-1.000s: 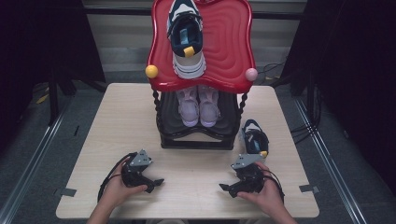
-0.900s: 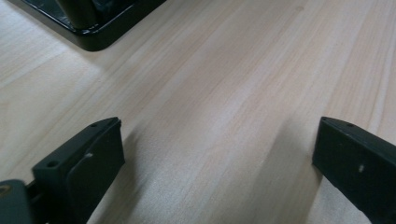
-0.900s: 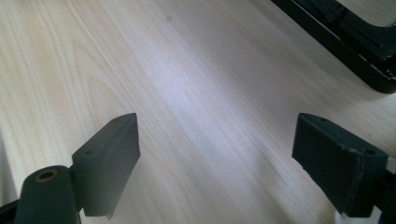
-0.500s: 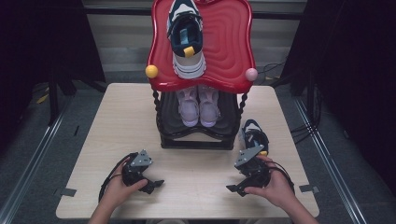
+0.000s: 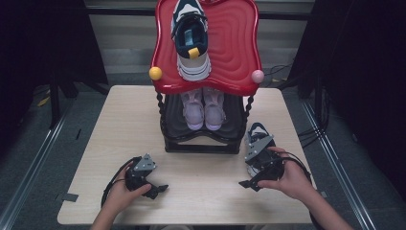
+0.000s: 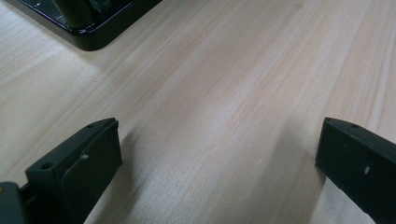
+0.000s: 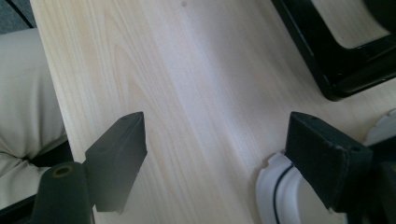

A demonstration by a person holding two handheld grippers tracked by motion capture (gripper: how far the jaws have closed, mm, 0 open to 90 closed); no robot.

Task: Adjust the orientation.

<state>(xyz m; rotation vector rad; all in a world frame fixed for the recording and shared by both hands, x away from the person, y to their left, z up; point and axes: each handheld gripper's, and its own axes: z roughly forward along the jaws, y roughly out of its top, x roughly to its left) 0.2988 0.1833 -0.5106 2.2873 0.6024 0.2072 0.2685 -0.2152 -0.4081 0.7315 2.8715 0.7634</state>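
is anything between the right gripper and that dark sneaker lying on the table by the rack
Nothing visible. The right gripper hangs open just in front of the dark sneaker; its white sole shows beside one jaw, with bare table between the jaws. The rack stands off to the side.

I'm looking at a pale wooden tabletop point(image 5: 119, 124). A black two-tier shoe rack with a red wavy top point(image 5: 201, 141) stands at its far middle, and a dark-and-white sneaker point(image 5: 256, 134) lies just right of the rack's base.
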